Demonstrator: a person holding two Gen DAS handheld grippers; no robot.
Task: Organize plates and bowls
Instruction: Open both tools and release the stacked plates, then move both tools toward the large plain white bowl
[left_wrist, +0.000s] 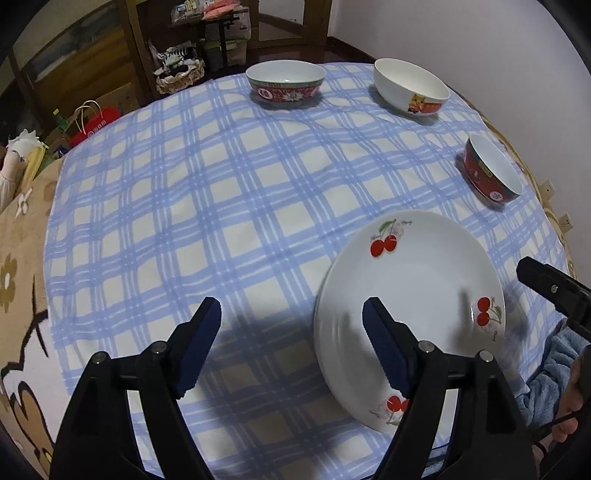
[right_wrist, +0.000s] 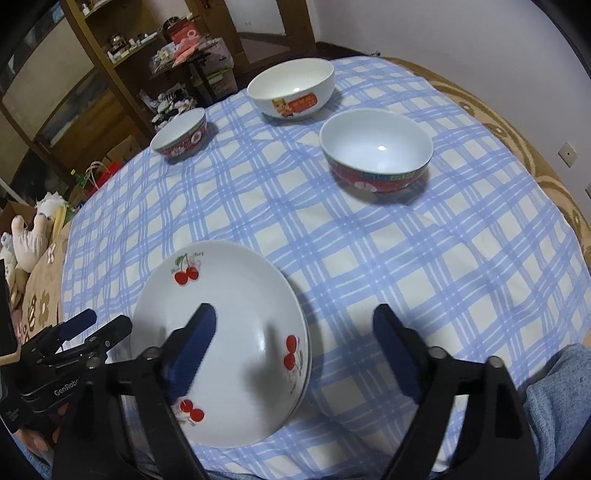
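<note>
the cherry-print plates (left_wrist: 410, 291) sit stacked at the lower right of the left wrist view and the lower left of the right wrist view, resting on the checked cloth (left_wrist: 221, 206) that covers the tabletop; a second rim shows just under the top plate's edge. the left hand-held gripper (left_wrist: 291, 314) stands wide with nothing between its pads, one finger hanging over the plate's near-left rim and the other over bare cloth. the right hand-held gripper (right_wrist: 295, 325) is also wide and empty, straddling the plate's right rim. three bowls wait apart in the upper part of both frames: a shallow red floral bowl (left_wrist: 285, 82), a white bowl with a cartoon print (left_wrist: 412, 85) and a deeper red bowl (left_wrist: 493, 168). judging by this layout, the plates look settled and the bowls remain to be gathered. the main risk is a finger catching the plate's rim as either hand lifts away, which could slide or tip the top plate. the soft cloth could also bunch under a dragged bowl, and nesting glazed bowls of differing widths may leave them rocking or chipped if set down hard.
</note>
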